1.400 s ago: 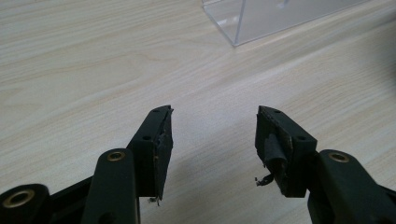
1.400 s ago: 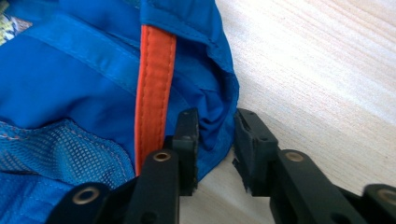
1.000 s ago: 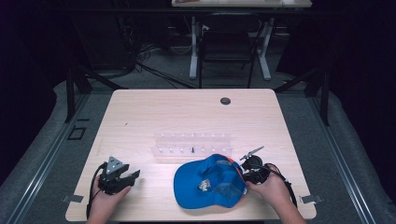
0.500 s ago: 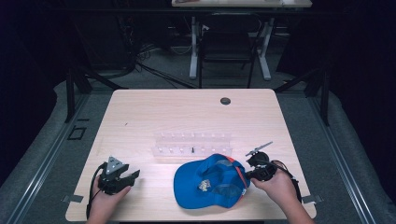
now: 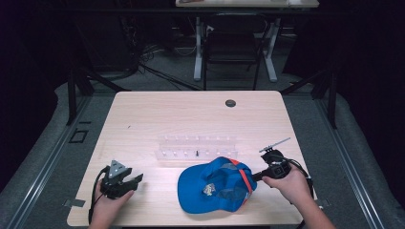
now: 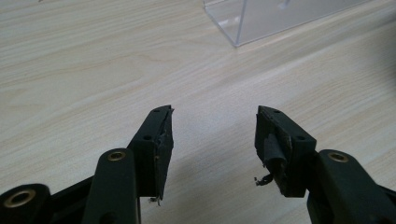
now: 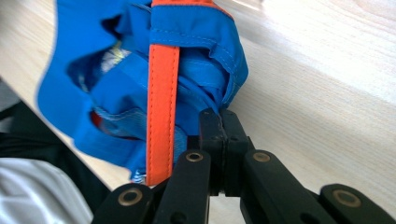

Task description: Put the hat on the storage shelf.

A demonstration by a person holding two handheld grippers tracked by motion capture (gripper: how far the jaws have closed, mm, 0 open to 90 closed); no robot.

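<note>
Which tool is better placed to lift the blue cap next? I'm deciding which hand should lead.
The right tool: its jaws are already pressed together at the blue cap's back edge beside the orange strap. The left tool is open over bare table, apart from the cap.

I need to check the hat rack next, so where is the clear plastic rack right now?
In the high view the clear rack stands mid-table, just beyond the blue cap; its corner also shows at the top of the left gripper view.
</note>
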